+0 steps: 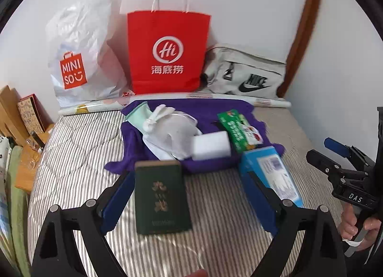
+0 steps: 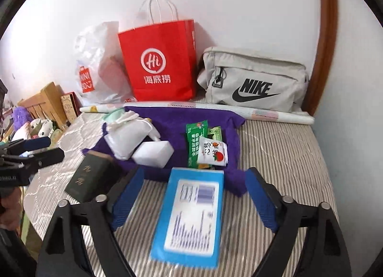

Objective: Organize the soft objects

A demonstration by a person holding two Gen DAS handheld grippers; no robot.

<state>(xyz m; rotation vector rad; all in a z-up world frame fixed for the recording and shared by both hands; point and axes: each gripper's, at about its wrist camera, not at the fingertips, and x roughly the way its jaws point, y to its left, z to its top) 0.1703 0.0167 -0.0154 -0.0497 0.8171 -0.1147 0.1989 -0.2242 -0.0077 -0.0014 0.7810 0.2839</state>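
Soft things sit piled on the purple cloth [image 2: 182, 131], my landmark here: white gloves [image 2: 124, 138] with a mint one [image 1: 137, 115] at the cloth's far-left part, a white sponge [image 2: 153, 153] on its near-left part touching the gloves, green snack packs [image 2: 205, 145] on its right half. I judge the cloth serves as the collecting spot, so the soft stuff is already grouped there and the hard items are left off it.

Green book [image 1: 161, 195] lies on the striped bedding [image 2: 282, 147] just at the cloth's near edge, left side. My left gripper [image 1: 189, 201] has its fingers spread wide; the book lies between them, not touching either pad as far as I can tell. Blue box [image 2: 191, 214] lies at the cloth's near edge, right of the book, its far end touching or overlapping the cloth. My right gripper [image 2: 194, 200] is also spread wide around the box, nothing clamped.

Beyond the cloth: a paper roll [image 2: 275, 115] along its far edge, then red bag [image 2: 158, 64], Miniso bag [image 1: 81, 57], Nike bag [image 2: 253, 80] against the wall. Left of the cloth, boxes and plush toys [image 2: 31, 126] at the bed edge.

In the way: book and box block my straight reach to the pile; sponge leans on the gloves, so pulling one likely drags the other.
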